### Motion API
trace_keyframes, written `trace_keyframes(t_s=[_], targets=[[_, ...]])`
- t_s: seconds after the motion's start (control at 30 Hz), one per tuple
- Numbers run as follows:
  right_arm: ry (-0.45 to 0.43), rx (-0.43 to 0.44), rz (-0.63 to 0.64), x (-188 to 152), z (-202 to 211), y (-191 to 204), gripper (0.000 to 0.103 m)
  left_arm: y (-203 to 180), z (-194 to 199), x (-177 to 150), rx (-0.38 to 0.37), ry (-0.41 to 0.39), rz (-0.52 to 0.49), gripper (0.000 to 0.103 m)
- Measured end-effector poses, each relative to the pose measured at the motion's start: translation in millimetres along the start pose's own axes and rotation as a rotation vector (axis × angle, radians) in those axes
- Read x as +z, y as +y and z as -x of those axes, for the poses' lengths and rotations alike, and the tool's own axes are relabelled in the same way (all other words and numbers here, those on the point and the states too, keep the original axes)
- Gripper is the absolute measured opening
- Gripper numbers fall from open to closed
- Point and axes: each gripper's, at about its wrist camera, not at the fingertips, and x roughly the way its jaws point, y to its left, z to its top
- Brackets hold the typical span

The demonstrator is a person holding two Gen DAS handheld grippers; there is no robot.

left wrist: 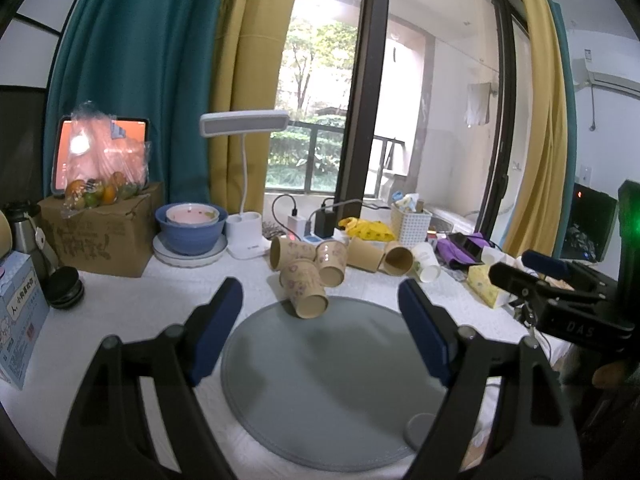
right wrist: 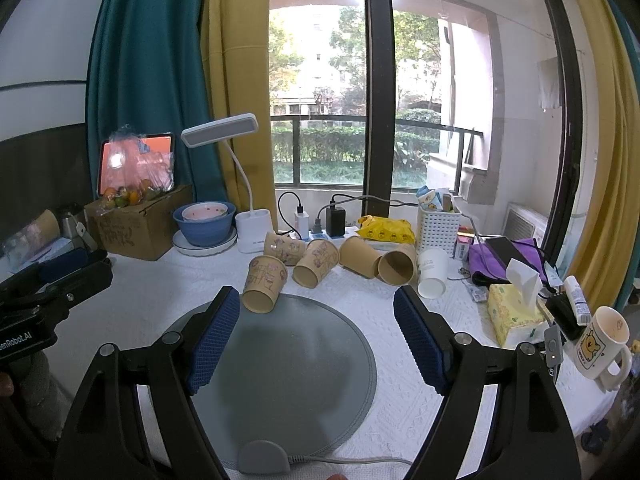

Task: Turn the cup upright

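While both grippers hang above the round grey mat [left wrist: 328, 380], neither holds anything: the left gripper [left wrist: 320, 332] has its blue-padded fingers [left wrist: 212, 336] spread wide apart, and the right gripper [right wrist: 316, 336] stands just as wide, the mat showing bare between its pads [right wrist: 214, 340].

The cup [left wrist: 305, 289] nearest the grippers lies on its side at the mat's far edge, its mouth turned toward the cameras and overlapping the rim of the mat. It is brown paper with a faint printed pattern (the same cup sits just beyond the right gripper's left pad in the right wrist view [right wrist: 264, 285]). It touches no finger.

Behind it, more paper cups lie tipped on the white cloth [left wrist: 132, 304]: two patterned ones [right wrist: 316, 263] close behind, then two plain brown ones [right wrist: 396, 267] side by side with mouths toward the camera, and a white cup [right wrist: 433, 274] just beside them.

Farther back stand a desk lamp [left wrist: 245, 124], a blue bowl [left wrist: 190, 232] on a plate, a cardboard box [left wrist: 100, 232] and a white basket [right wrist: 438, 228]. A yellow tissue box [right wrist: 514, 312] and a mug [right wrist: 602, 344] sit to the right.
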Motion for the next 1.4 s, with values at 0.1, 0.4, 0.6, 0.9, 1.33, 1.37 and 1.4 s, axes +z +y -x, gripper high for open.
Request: trace_keyframes(t_s=[0.1,0.4,0.6,0.9,1.33,1.37,1.4], targets=[[0.0,0.0,0.0,0,0,0,0.082,0,0,0,0.001,0.0,0.001,0.081],[-0.001,0.0,-0.001,0,0,0,0.082,0,0,-1,-0.001,-0.001,0.001,0.081],[0.002,0.003,-0.003,0,-1,0,0.082,0,0,-1,0.001,0.002,0.004,0.081],[0.032,0.019,-0.018,0,-21,-5,0.082,-5,-19,-8,0.012,0.056,-0.004,0.081],[0.148,0.033,-0.072,-13,-95,-38,0.082,-4,-107,-15,0.031,0.25,0.001,0.081],[0.157,0.035,-0.078,-14,-100,-42,0.082,-4,-118,-15,0.034,0.269,0.004,0.081],[0.166,0.036,-0.084,-14,-107,-45,0.082,-2,-126,-14,0.036,0.282,0.005,0.081]])
